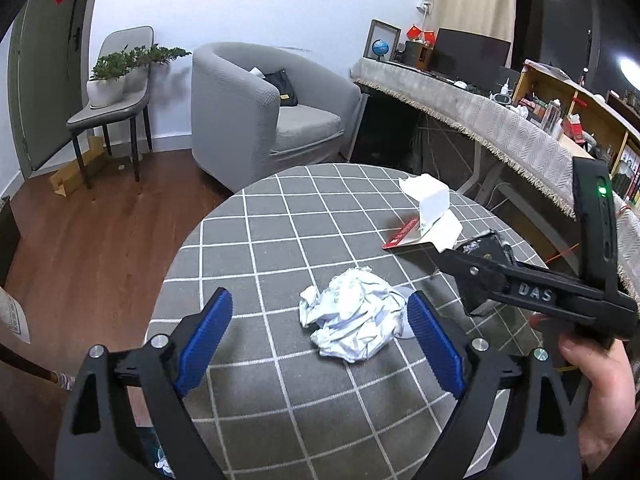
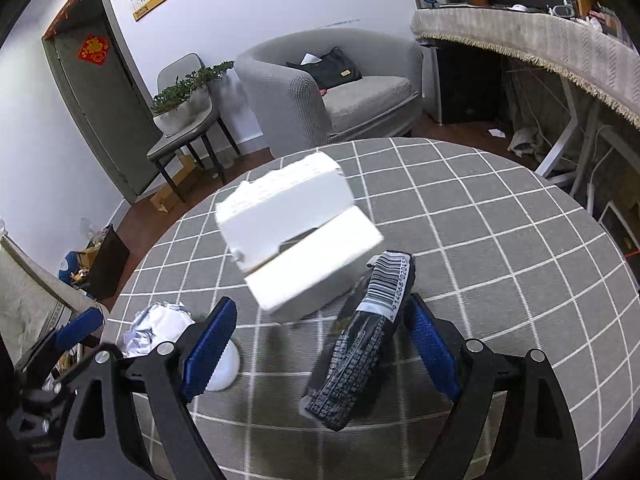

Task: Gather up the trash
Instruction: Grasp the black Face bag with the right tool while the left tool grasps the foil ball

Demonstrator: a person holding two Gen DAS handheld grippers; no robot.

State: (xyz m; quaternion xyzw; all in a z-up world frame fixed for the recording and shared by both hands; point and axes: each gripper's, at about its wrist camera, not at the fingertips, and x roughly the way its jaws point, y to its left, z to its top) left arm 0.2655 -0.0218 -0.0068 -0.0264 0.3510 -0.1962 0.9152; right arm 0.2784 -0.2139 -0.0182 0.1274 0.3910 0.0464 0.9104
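a round bench (image 1: 256,240) under a grey cloth with a white grid carries a crumpled pale paper wad (image 1: 354,314) near its middle, a white foam box (image 2: 296,232) lying open further back, and a black barcoded wrapper (image 2: 360,340) just beside that box.

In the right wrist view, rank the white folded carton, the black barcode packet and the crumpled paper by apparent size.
1. white folded carton
2. black barcode packet
3. crumpled paper, partly hidden behind the claw finger, so its true extent is unsure.
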